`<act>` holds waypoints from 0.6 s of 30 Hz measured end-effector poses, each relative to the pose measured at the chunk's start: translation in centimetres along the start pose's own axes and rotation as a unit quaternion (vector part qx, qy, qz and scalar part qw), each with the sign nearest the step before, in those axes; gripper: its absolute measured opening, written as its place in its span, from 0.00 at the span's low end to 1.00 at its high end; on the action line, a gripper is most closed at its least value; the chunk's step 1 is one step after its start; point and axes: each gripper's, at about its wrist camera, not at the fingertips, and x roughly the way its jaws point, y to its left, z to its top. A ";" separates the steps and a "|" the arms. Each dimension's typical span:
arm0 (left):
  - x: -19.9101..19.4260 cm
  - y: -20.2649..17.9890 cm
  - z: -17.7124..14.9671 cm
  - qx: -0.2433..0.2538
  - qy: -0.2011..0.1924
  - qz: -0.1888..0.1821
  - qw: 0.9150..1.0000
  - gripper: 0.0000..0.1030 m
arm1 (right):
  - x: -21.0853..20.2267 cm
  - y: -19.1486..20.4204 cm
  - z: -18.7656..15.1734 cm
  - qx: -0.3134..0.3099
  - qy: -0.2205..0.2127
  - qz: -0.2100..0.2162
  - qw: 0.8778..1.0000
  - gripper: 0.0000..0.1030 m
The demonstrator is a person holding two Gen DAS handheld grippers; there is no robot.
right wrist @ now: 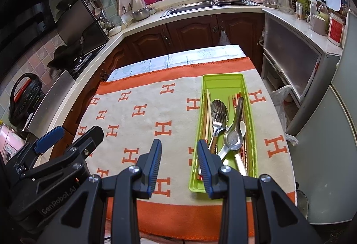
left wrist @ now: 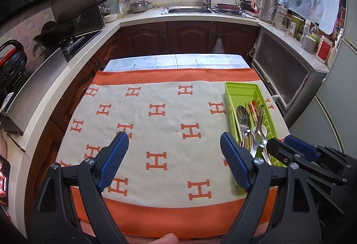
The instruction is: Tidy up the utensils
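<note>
All the utensils I can find sit in one place: the green tray on the right side of the desk, which is covered by an orange-bordered cloth with an H pattern. Inside the tray I count a large steel spoon, a fork lying partly over it, a steel ladle-type spoon with its long handle running toward the far end, and a white ceramic spoon tucked under that bowl. Chopsticks lie along the left wall, and more sticks with red printed ends lie toward the right wall.

Progress, as I judge it: nothing loose is visible on the cloth in either view, so collecting looks finished or nearly so. What could remain is tidying, since the pieces overlap and cross rather than lie sorted.

Right gripper: jaws partly apart, nothing between the pads, hovering over the cloth just beside the tray's near left corner. Left gripper: jaws wide apart and empty, above the bare middle of the cloth.

Hard to make out: the near ends of the handles are hidden behind the right gripper's finger, so I cannot count the chopsticks or tell whether more cutlery lies beneath. In the left wrist view the tray's near end is cut off by gripper bodies. The desk's near edge lies under the rig.
</note>
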 end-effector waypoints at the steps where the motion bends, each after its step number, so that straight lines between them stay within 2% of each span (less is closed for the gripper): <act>1: 0.1 0.0 0.0 0.000 0.000 0.000 1.000 0.80 | 0.0 -0.1 0.0 0.000 0.000 -0.001 1.000 0.32; 18: 1.2 0.0 -0.5 -0.006 0.010 -0.002 1.000 0.80 | 0.6 -0.3 -0.1 0.002 0.008 -0.003 1.000 0.32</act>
